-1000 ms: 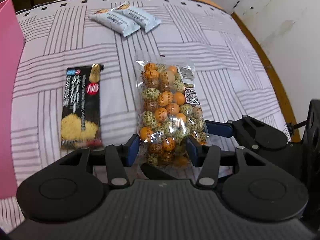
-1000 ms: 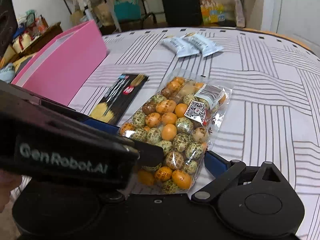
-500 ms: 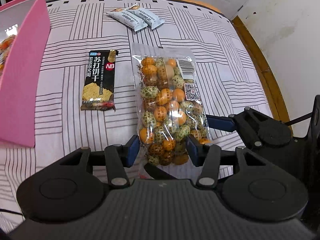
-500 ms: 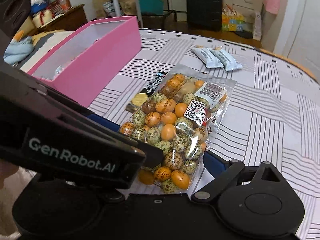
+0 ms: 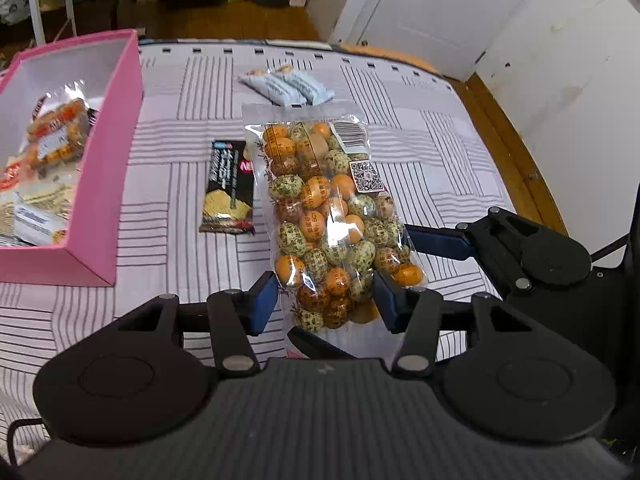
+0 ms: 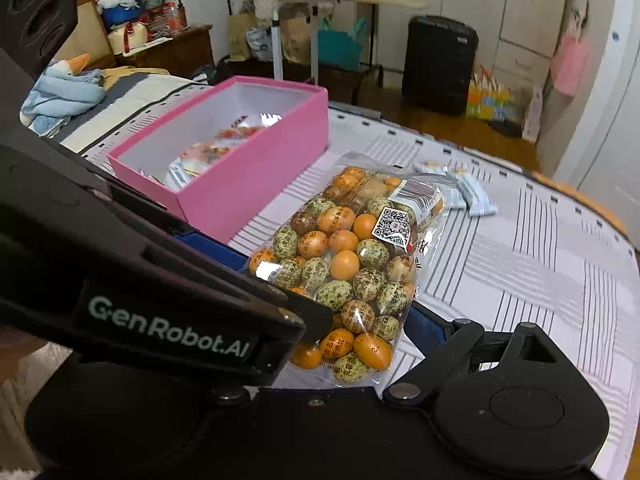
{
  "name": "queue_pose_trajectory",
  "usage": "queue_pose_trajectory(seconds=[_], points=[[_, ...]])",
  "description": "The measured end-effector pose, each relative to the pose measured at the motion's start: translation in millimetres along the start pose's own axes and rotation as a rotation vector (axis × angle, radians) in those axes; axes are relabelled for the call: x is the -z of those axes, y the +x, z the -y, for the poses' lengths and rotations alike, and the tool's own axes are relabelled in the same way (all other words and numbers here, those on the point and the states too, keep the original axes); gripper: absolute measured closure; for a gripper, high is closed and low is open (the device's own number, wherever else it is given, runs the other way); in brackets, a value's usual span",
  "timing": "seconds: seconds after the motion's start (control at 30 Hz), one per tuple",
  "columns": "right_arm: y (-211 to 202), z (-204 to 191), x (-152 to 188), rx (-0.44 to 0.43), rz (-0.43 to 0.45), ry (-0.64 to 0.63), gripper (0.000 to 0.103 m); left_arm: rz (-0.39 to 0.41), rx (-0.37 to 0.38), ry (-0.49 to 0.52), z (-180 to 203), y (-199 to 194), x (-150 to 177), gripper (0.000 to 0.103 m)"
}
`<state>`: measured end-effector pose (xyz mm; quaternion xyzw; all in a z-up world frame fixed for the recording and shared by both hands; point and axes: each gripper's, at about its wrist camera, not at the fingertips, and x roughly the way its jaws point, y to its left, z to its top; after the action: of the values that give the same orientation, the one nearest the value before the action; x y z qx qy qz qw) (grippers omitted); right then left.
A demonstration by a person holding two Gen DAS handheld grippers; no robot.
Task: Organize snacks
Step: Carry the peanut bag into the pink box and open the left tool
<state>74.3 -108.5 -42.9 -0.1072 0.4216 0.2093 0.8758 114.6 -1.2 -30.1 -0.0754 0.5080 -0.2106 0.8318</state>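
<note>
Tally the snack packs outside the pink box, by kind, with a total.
Clear bag of wrapped candies, held in both claws: 1
Black cracker pack: 1
Light blue packets: 2
Total: 4

Glossy clear plastic candy bag, matt pink box

One clear bag of candies, orange and speckled green, too many to count. One black cracker packet. Two pale blue packets, side by side. One pink box, with several snack packs inside, number unclear. Two grippers: left, right.
</note>
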Motion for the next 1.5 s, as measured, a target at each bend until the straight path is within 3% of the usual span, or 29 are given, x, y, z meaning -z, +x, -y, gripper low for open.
queue_pose_trajectory(seconds=[0.37, 0.63, 0.83, 1.2, 1.3, 1.37, 1.4, 1.5], points=[[-8, -46, -51, -0.020, 0.079, -0.157, 0.012, 0.117, -0.052, -0.044, -36, -57, -7, 0.051], [30, -77, -103, -0.082, 0.188, -0.271, 0.013, 0.222, -0.145, -0.119, -96, -81, -32, 0.050], [84, -80, -138, -0.188, 0.183, -0.229, 0.013, 0.225, -0.235, -0.136, -147, -67, -58, 0.050], [172, -102, -143, -0.372, 0.089, -0.196, 0.013, 0.146, -0.371, -0.269, -224, -25, -61, 0.050], [181, -104, -145, -0.380, 0.059, -0.208, 0.015, 0.163, -0.415, -0.306, -235, -20, -56, 0.045], [179, -102, -144, -0.358, 0.059, -0.242, 0.015, 0.165, -0.531, -0.243, -228, -14, -57, 0.039], [173, -96, -142, -0.351, 0.066, -0.237, 0.015, 0.165, -0.554, -0.209, -225, -12, -57, 0.038], [153, -70, -141, -0.372, 0.054, -0.180, 0.014, 0.177, -0.538, -0.206, -222, -15, -54, 0.038]])
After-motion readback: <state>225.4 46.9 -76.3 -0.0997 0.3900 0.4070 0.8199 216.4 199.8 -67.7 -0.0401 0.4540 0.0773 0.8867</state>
